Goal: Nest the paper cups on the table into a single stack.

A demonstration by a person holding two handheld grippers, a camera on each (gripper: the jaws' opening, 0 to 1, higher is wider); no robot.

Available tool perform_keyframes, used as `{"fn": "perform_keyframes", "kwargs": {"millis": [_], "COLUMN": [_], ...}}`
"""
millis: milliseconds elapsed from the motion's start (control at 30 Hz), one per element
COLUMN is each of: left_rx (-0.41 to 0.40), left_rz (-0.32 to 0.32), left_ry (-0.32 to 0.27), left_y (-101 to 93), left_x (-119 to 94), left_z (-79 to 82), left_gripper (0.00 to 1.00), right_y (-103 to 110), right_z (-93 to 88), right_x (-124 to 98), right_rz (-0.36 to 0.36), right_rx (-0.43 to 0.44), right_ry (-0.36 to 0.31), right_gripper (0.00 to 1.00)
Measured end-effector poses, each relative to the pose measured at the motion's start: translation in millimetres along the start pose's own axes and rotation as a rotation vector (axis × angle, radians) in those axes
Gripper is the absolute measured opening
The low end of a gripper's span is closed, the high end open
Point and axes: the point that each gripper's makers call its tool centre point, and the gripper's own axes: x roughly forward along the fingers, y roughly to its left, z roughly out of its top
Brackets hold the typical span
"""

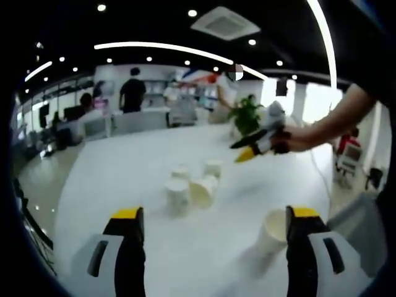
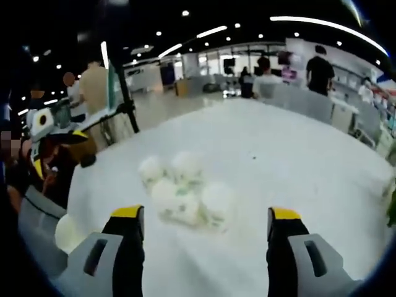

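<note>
Several white paper cups [image 1: 185,185] stand in a loose cluster at the middle of the white table [image 1: 124,167]; one of them [image 1: 204,189] lies on its side. A lone cup [image 1: 271,230] stands just inside my left gripper's right jaw. My left gripper [image 1: 215,213] is open, short of the cluster, with nothing held. My right gripper [image 1: 250,147] hovers above the table beyond the cups, held by a hand. In the right gripper view the cluster [image 2: 185,193] is blurred, ahead of my open right gripper [image 2: 206,213]. The lone cup [image 2: 67,232] is at the lower left, with the left gripper [image 2: 52,145] above it.
The table is large, round and white, with bare surface [image 2: 297,154] all around the cups. A green plant [image 1: 246,115] stands at its far edge. People and desks [image 1: 132,93] fill the office behind. The person's sleeve [image 2: 37,216] shows at the left.
</note>
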Motion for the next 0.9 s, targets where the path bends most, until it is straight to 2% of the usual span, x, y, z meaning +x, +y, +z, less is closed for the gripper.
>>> {"fn": "perform_keyframes", "kwargs": {"millis": [133,200,567,700,900], "left_rx": [-0.005,-0.013,-0.032,-0.007,-0.012], "left_rz": [0.007,0.008,0.022,0.017,0.022], "left_ry": [0.003,-0.005,0.003,0.02,0.023], "left_y": [1.3,1.5,4.5,2.0,5.1], "left_x": [2,3,0,-1,-4], "left_z": [-1.3,0.5,-4.9,-8.8,-10.6], "left_gripper": [0.93,0.93,0.93,0.92,0.92], "right_y": [-8,-6,-10,-15,-21], "right_z": [4.0,6.5,-6.6,-15.3,-11.8], "right_x": [11,15,35,43,50], "right_rz": [0.006,0.008,0.03,0.031,0.042], "right_rx": [0.028,0.009,-0.02,-0.059,-0.054], "right_ry": [-0.007,0.003,0.069,0.11,0.111], "right_gripper": [0.78,0.77,0.67,0.62,0.55]}}
